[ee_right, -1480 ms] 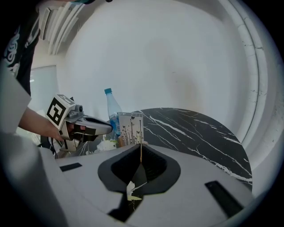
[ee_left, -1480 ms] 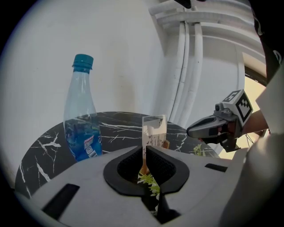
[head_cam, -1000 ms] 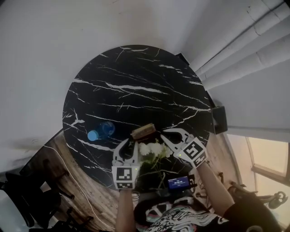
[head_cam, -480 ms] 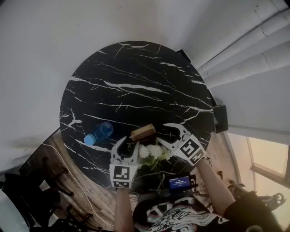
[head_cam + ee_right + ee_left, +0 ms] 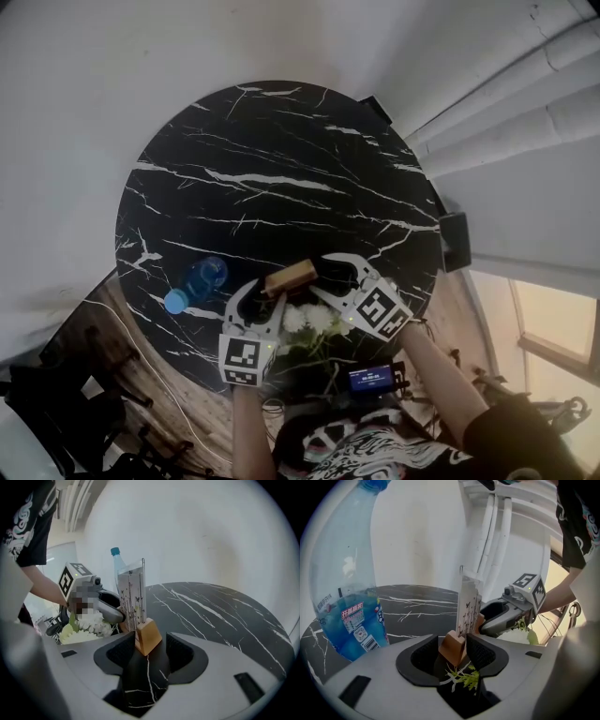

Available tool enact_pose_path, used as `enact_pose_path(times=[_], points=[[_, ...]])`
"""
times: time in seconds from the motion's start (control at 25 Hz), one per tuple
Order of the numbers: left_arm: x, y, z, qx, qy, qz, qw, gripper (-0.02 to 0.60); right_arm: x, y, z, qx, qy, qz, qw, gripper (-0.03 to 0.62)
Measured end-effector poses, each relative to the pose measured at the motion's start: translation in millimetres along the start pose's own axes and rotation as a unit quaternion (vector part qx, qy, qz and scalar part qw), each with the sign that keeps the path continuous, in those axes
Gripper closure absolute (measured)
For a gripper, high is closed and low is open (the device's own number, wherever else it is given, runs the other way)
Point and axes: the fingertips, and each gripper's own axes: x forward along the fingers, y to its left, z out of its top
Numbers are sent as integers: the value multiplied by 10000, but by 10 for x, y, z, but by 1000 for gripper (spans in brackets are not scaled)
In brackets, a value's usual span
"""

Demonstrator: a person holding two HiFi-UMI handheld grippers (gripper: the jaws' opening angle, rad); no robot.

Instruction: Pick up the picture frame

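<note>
The picture frame [image 5: 289, 276] is a clear upright panel with butterfly print [image 5: 469, 604] on two wooden feet, standing on the black marble table [image 5: 281, 169] near its front edge. My left gripper [image 5: 262, 292] is at its left end. Its jaws are opening, with one wooden foot [image 5: 452, 648] between them and a gap at the left pad. My right gripper [image 5: 330, 277] is at the other end, jaws opening too. The second foot [image 5: 147, 637] sits between them with room on both sides.
A blue-capped water bottle [image 5: 192, 281] stands just left of the left gripper, tall and close in the left gripper view [image 5: 347, 573]. White flowers [image 5: 309, 319] lie behind the frame, towards me. A small screen device [image 5: 368, 378] sits lower down. Wooden floor shows past the table rim.
Both grippers have spread their jaws and let go of the frame's feet. Both hands have sunk a little, and the frame now rests on the table.
</note>
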Motion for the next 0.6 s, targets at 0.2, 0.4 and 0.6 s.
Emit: enact_pose_path(times=[0.2, 0.4, 0.6], points=[[20, -12, 3, 87, 0, -52, 9999, 400, 48, 0, 19, -132, -22, 24, 9999, 425], [36, -6, -4, 59, -69, -68, 9999, 400, 109, -19, -6, -368, 81, -59, 9993, 426], [53, -23, -16, 60, -40, -63, 10000, 400, 129, -8, -4, -457, 32, -144, 9988, 427]])
